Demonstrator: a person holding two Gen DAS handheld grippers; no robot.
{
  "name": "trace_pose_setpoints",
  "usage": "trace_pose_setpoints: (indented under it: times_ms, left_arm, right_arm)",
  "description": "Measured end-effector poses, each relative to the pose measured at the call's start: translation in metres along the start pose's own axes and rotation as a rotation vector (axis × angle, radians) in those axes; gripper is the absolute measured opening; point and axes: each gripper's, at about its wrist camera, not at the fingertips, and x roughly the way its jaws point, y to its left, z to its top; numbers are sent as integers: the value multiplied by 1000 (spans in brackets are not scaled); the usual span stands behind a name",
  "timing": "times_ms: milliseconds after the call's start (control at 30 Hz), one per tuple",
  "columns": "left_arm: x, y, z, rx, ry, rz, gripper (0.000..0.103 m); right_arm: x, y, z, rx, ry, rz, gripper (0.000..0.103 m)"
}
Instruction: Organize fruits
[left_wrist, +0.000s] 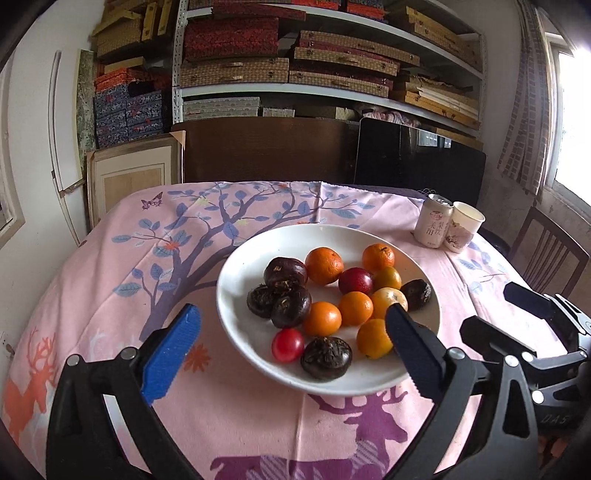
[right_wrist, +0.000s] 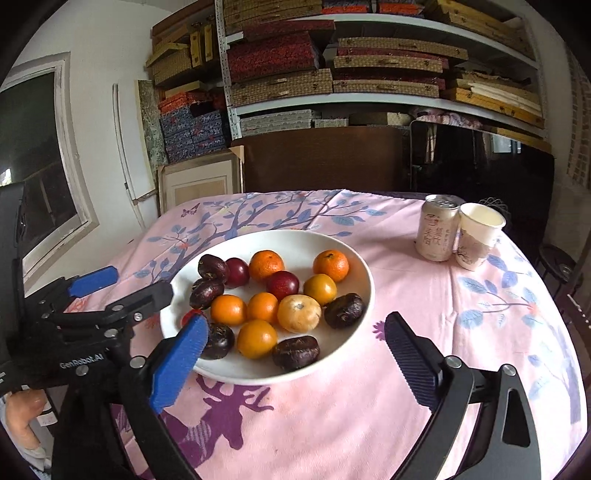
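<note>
Now, fruits: a mixed heap (left_wrist: 328, 299) lies in a white plate (left_wrist: 236, 280) on the table; none of the pieces is outside the plate
Plate: shallow and wide; it stands on the pink tablecloth (left_wrist: 110, 280), near the middle of the table
Fruit kinds: several round orange ones (left_wrist: 324, 266); some dark brown, wrinkled ones (left_wrist: 285, 273); a dark red plum-like one (left_wrist: 355, 281); a small bright red one (left_wrist: 287, 345) at the near rim; a pale yellow one (right_wrist: 298, 314) with a brownish spot
Arrangement: the pieces touch each other in a loose cluster; colours are mixed, not sorted
Left gripper: (left_wrist: 291, 332) its jaws stand wide apart and hold nothing; the blue pad (left_wrist: 171, 354) is over the cloth beside the plate; the other finger (left_wrist: 413, 350) hangs over the near right part of the plate, in front of an orange fruit
Right gripper: (right_wrist: 295, 350) also spread wide and empty; its blue pad (right_wrist: 181, 363) covers the near left rim of the plate; its other finger is over bare cloth right of the plate
Both tools: side by side, close to each other at the near edge of the plate
Can: (right_wrist: 437, 229) pale, upright, at the far right of the table
Paper cup: (right_wrist: 478, 236) white, upright, touching the can on its right side
Behind: a shelf (left_wrist: 325, 88) full of flat patterned boxes; dark boards lean behind the table
Hand: a part of a hand (right_wrist: 22, 417) shows at the lower left of the right wrist view
</note>
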Motion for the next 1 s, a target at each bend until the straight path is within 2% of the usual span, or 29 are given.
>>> trace_pose_setpoints:
  times_ms: [67, 133, 267, 367, 467, 700, 900, 1000]
  left_arm:
    - [-12, -3, -10, 4, -11, 21, 98]
    - [-23, -6, -22, 7, -14, 48, 98]
    - [-37, -10, -39, 23, -17, 93, 98]
    - [-48, -9, -44, 13, -48, 80, 98]
    - [-55, -11, -45, 25, -87, 92, 98]
    - [-52, -19, -44, 55, -46, 45, 98]
    - [-50, -24, -45, 74, -32, 89, 98]
    - [-46, -21, -45, 53, -10, 58, 98]
  right_arm:
    - [-12, -2, -9, -4, -25, -71, 99]
    - [-19, -5, -15, 1, -15, -97, 99]
    - [-30, -19, -23, 66, -4, -35, 99]
    - [-34, -28, -29, 115, 10, -20, 99]
    - [-35, -29, -34, 110, 19, -16, 99]
    - [-32, -9, -39, 22, 41, -18, 99]
    - [-32, -3, -42, 4, 56, -7, 99]
    - [-33, -3, -42, 6, 58, -6, 99]
